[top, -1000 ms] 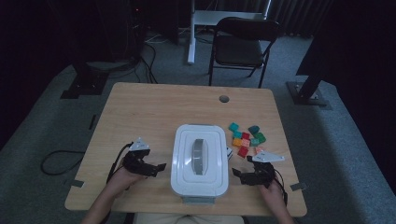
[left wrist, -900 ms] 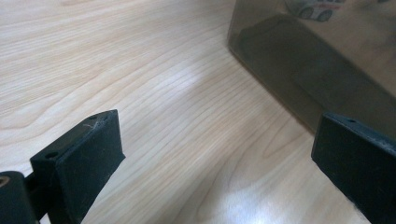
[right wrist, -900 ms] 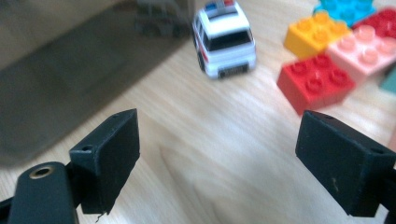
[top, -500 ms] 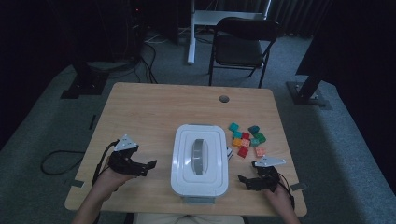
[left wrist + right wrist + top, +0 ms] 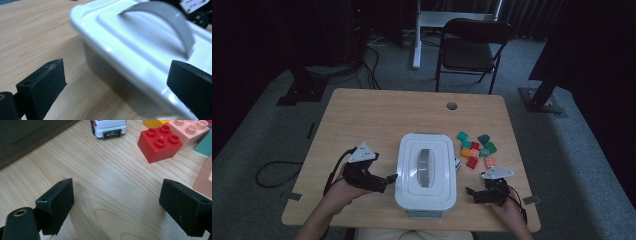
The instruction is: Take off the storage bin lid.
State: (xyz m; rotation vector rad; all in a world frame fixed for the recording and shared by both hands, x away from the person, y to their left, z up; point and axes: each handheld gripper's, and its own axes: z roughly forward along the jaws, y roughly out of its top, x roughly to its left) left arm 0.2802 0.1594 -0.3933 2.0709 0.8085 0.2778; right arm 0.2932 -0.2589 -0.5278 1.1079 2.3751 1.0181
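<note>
High view: a white lidded box [image 5: 426, 172] sits in the lower centre of the frame on a wooden table [image 5: 377, 115], with my left gripper [image 5: 384, 181] just beside its left wall and my right gripper [image 5: 473, 193] near its right side, so I appear to be flanking it, likely to work on the lid. Both pairs of jaws are spread wide and hold nothing. In the left gripper view the box runs from top centre to lower right: glossy white, rounded corners, a stepped lid, an arched grey handle [image 5: 165, 20] on top. In the right gripper view a red brick [image 5: 160, 143] lies upper right among loose blocks, with a small white toy car [image 5: 108, 127] at the top edge.
</note>
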